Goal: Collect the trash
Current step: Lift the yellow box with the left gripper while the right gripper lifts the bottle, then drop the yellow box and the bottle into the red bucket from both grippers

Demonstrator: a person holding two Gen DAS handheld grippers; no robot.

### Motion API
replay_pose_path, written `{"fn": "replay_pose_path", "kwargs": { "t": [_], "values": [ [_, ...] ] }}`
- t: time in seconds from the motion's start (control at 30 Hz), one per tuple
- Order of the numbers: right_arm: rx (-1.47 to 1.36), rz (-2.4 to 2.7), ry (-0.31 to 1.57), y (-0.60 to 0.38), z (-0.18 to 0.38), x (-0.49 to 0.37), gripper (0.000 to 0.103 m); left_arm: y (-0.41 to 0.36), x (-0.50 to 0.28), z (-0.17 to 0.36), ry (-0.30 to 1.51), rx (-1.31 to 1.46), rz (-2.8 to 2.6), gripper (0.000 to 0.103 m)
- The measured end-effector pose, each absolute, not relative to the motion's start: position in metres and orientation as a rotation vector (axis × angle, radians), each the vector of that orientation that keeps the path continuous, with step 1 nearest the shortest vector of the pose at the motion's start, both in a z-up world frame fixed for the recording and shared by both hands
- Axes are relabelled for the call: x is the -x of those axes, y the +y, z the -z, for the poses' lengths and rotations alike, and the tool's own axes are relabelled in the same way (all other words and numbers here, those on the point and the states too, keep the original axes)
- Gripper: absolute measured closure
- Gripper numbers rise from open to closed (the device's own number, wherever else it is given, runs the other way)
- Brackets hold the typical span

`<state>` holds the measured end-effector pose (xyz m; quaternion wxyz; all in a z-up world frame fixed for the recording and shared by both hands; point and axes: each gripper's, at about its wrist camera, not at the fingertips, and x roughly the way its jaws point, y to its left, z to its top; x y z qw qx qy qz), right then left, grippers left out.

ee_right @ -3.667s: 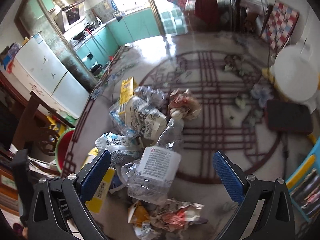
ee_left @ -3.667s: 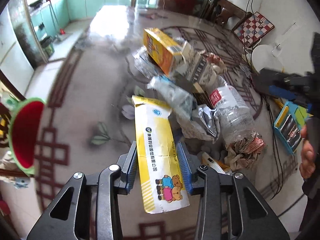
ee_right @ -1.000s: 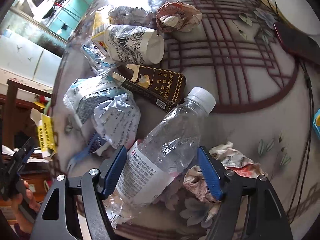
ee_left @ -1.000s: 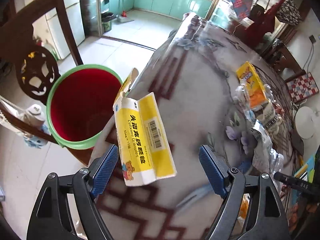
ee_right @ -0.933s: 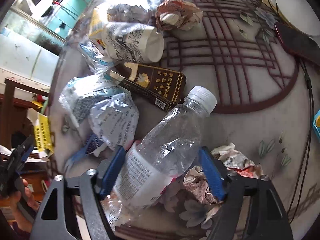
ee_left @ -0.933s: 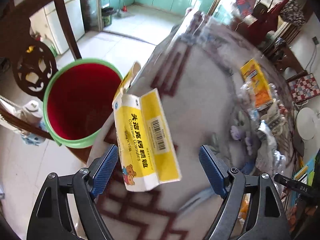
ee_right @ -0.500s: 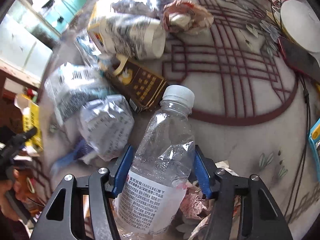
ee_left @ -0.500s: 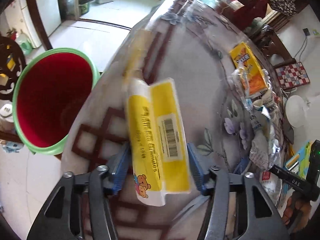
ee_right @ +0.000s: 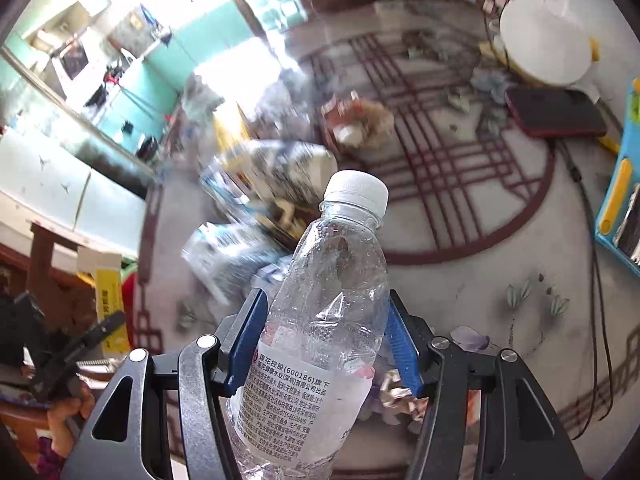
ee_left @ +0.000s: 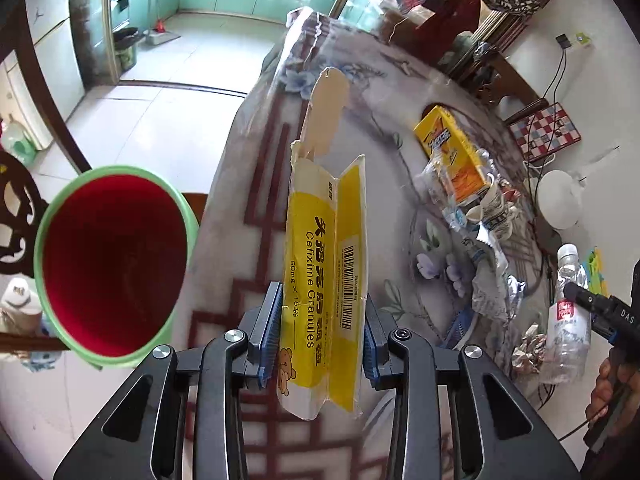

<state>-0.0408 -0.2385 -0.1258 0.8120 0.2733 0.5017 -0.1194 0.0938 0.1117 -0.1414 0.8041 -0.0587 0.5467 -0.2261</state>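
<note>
I am holding the yellow medicine box in my left gripper, whose blue pads are pressing in on both of its long sides; the box is flattened and creased, its torn top flap sticking up, and it is hanging above the edge of the table. Just off that edge, to the left and below, the green bin with its red inside is standing open on the floor. I am gripping the clear plastic bottle in my right gripper, the blue pads squeezing its crumpled body just above the label, with the white cap pointing away from me and the bottle lifted clear of the tabletop. From the left camera I am seeing that same bottle raised at the far right, near the crumpled paper wad. The remaining litter is lying in a loose heap across the middle of the table: an orange-yellow carton, a printed paper cup on its side just beside it, and silvery wrappers nearer to me. In the right camera the heap is blurred, but I am making out a crumpled reddish wrapper behind it, a dark red phone and a white round lamp base well apart on the far side.
</note>
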Motion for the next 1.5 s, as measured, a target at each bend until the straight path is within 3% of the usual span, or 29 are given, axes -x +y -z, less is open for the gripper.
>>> {"fn": "replay_pose_path", "kwargs": {
  "t": [0.23,0.67,1.1,1.27,1.5],
  "values": [
    [-0.527,0.215,0.98,-0.195,0.085,0.023,0.046,0.14,-0.107,0.132,1.147,0.15,0.484,0.068],
    [-0.363,-0.047,1.01,-0.071,0.076,-0.071,0.046,0.228,-0.125,0.15,1.153,0.221,0.31,0.066],
    [-0.366,-0.366,1.116,0.069,0.147,-0.165,0.045,0.28,-0.153,0.199,1.243,0.21,0.188,0.066],
    [-0.349,-0.382,1.163,0.105,0.177,-0.186,0.044,0.284,-0.161,0.212,1.278,0.242,0.156,0.059],
    [-0.368,-0.398,1.133,0.121,0.182,-0.193,0.044,0.296,-0.166,0.209,1.26,0.289,0.123,0.058]
  ]
}}
